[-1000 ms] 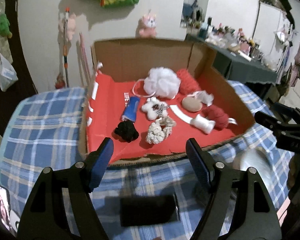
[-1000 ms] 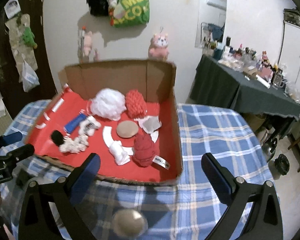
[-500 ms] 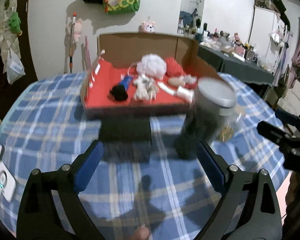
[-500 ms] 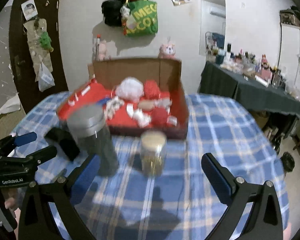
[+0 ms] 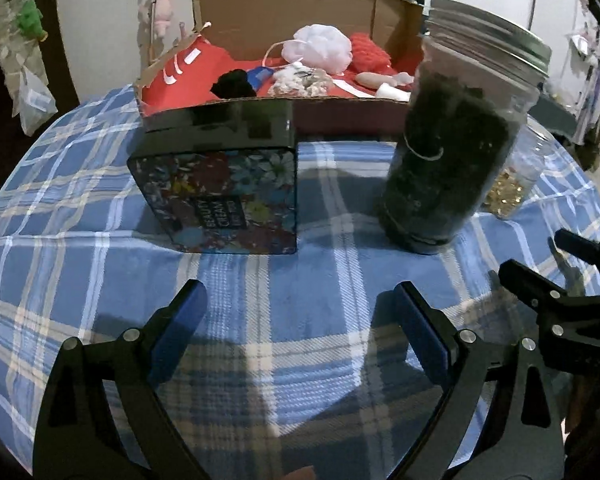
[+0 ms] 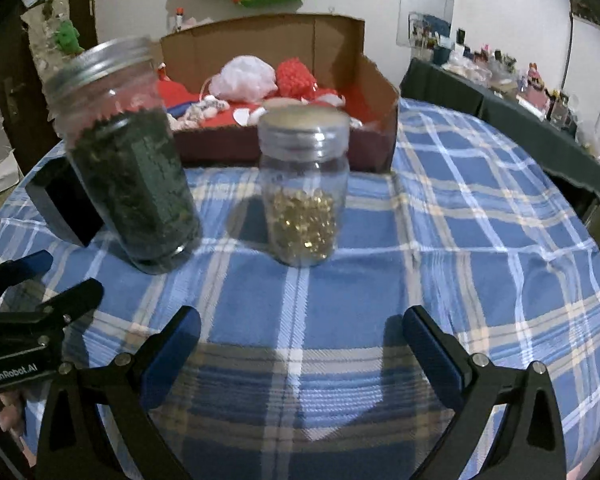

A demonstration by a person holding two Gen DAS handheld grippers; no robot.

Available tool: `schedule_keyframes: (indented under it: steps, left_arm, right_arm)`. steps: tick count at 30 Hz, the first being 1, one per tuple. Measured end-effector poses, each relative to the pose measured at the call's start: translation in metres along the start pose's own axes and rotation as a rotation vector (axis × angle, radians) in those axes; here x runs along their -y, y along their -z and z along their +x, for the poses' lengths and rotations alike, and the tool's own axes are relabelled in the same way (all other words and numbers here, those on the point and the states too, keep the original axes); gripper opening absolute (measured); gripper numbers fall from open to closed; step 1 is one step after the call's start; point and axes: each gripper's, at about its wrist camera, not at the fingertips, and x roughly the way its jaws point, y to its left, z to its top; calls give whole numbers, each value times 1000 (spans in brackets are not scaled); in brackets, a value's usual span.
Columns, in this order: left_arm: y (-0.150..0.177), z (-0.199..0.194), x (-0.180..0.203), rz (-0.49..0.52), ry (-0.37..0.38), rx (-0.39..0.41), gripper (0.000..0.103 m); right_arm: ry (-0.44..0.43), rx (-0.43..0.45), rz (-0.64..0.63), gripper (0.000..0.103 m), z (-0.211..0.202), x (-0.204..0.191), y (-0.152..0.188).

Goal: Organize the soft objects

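Observation:
A cardboard box (image 5: 300,12) lined in red stands at the far side of the checked table; it also shows in the right wrist view (image 6: 376,80). In it lie soft things: a white mesh pouf (image 5: 318,48), a red knitted piece (image 5: 370,54), a black scrunchie (image 5: 232,84), a white scrunchie (image 5: 300,80). My left gripper (image 5: 298,328) is open and empty, low over the near table. My right gripper (image 6: 300,344) is open and empty, in front of the jars.
A floral black tin (image 5: 224,196) stands before the box. A tall jar of dark stuff (image 5: 456,140) stands right of it, also in the right wrist view (image 6: 128,168). A small jar of gold beads (image 6: 304,184) stands beside it. A cluttered side table (image 6: 500,80) stands at the right.
Both grippers have pulled back from above the box and dropped low toward the near table edge. The tin and the jars now fill the foreground. Both stay open.

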Motion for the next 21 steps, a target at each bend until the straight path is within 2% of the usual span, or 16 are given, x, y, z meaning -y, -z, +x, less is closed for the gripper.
schedule_keyframes:
  steps: [4,21]
  left_arm:
    - [0,-1,1,4,-3,-1,97]
    - [0,3,1,1,-5,-2,97]
  right_arm:
    - [0,-16,34,103,3,7,1]
    - [22,-23,32,103,2,5,3]
